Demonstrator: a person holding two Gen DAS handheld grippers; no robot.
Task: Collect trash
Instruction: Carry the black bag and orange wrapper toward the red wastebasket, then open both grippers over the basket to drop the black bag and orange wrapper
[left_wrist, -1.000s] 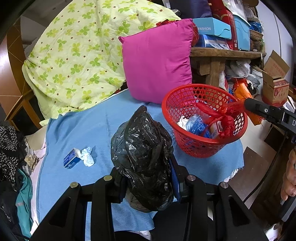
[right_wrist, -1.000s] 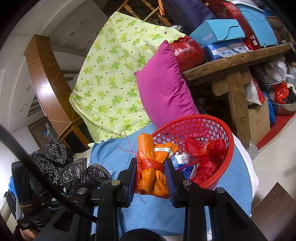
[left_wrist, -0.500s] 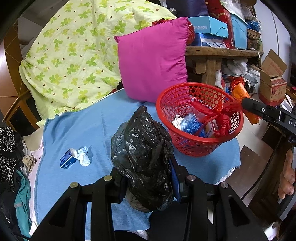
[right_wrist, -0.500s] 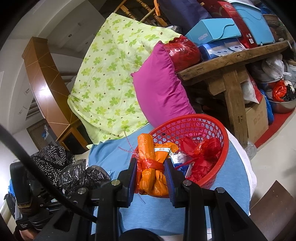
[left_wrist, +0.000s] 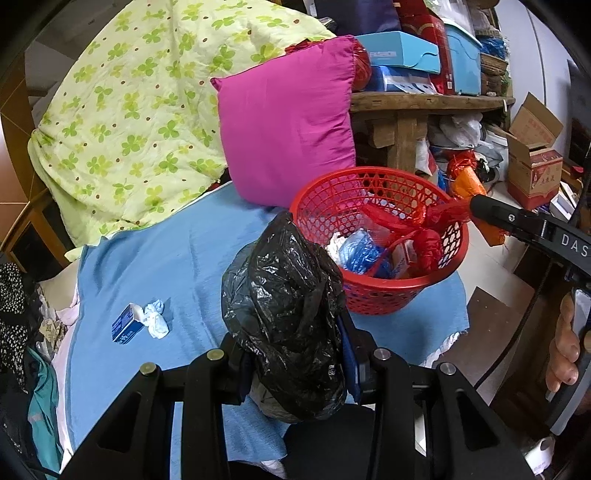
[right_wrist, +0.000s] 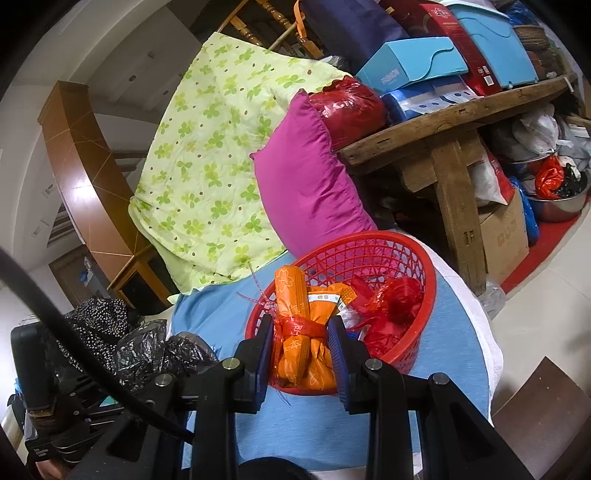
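Trash: crumpled black bag (left_wrist: 284, 314), red-tied orange packet (right_wrist: 301, 332).

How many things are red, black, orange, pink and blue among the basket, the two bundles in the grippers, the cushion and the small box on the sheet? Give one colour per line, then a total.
Red: 1, the basket
Black: 1, the bag in the left gripper
Orange: 1, the packet in the right gripper
Pink: 1, the cushion
Blue: 1, the small box
Total: 5
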